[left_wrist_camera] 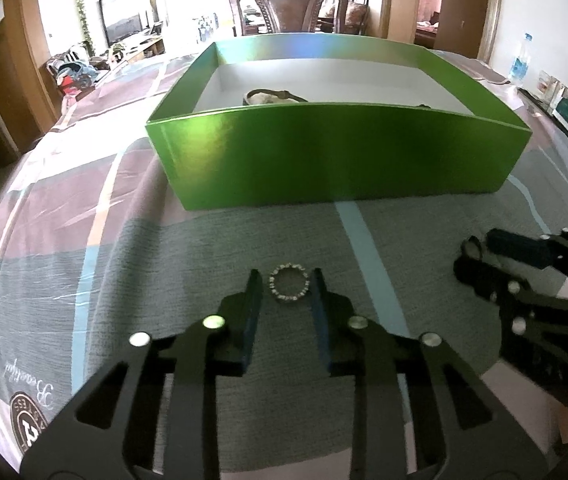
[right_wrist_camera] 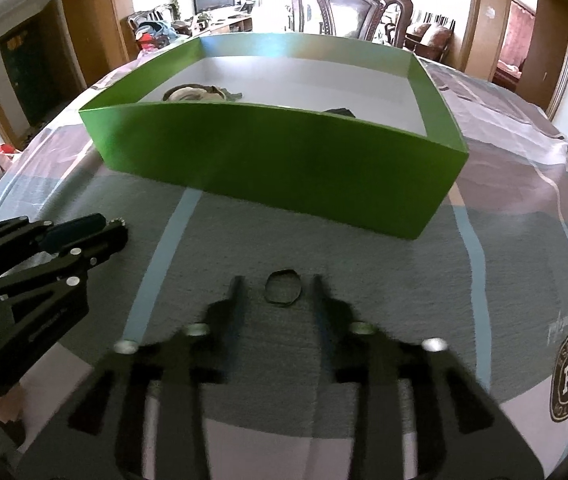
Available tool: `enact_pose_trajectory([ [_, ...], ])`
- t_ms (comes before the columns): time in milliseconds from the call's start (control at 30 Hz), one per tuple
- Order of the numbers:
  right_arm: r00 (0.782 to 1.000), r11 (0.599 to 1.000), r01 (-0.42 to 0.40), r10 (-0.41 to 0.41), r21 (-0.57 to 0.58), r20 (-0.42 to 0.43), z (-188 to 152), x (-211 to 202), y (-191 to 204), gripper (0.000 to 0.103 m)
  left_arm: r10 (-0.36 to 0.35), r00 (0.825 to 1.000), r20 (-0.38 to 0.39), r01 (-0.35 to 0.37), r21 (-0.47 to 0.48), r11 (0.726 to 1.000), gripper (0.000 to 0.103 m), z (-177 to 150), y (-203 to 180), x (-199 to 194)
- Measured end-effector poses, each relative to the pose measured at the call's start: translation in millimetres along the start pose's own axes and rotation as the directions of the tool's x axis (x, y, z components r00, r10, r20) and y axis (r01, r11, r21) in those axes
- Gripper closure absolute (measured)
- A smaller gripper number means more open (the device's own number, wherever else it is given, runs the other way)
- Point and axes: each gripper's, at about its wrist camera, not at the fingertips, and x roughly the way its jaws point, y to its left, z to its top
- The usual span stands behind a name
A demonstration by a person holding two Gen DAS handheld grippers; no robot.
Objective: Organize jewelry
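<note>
Left gripper (left_wrist_camera: 287,280): low over the cloth-covered table (left_wrist_camera: 84,240), jaws parted a moderate width with a beaded ring (left_wrist_camera: 288,282) lying flat on the cloth between the fingertips; narrow gaps show on both sides of the ring, and no contact with either finger can be made out. Right gripper (right_wrist_camera: 276,280): likewise low over the cloth, jaws parted about as wide, with a thin dark ring (right_wrist_camera: 282,287) flat on the cloth between and slightly ahead of the tips, apart from both fingers; this view is motion-blurred. Green box (left_wrist_camera: 335,152): open-topped, white inside, straight ahead of both grippers, its near wall standing upright across the path with a strip of bare cloth between that wall and each ring. Inside the box, toward the far left, lies a dark band (left_wrist_camera: 274,96) around something pale, and a small dark item (right_wrist_camera: 339,112) shows just over the near wall to the right; neither can be identified further. The two grippers sit side by side, near each other but apart, with open cloth between them. Beyond the box stands a carved wooden chair (left_wrist_camera: 289,4). A water bottle (left_wrist_camera: 521,60) stands at the far right table edge.
</note>
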Motion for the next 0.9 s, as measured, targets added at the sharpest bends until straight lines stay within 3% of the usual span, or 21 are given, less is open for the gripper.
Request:
enact_pose_trajectory([
  [500,1.000,1.000,0.025,-0.025,-0.014,0.007,-3.9,0.6,2.0,0.057,-0.012,1.000,0.007,0.012,-0.026,1.000,0.064,0.7,7.2,4.2],
  [567,1.000,1.000,0.021,-0.021,-0.009,0.005,-3.9,0.8,0.8,0.057,-0.009,1.000,0.008,0.009,-0.025,1.000,0.060,0.7,7.0,5.0],
  [633,1.000,1.000,0.022,-0.022,-0.004,0.002,-3.8,0.8,-0.1,0.057,0.009,1.000,0.007,-0.008,-0.031,0.999,0.045,0.9,8.0,6.5],
  [900,1.000,1.000,0.024,-0.024,0.001,0.000,-3.7,0.4,-1.3,0.057,0.005,1.000,0.005,-0.005,-0.037,0.999,0.043,1.9,8.4,8.0],
])
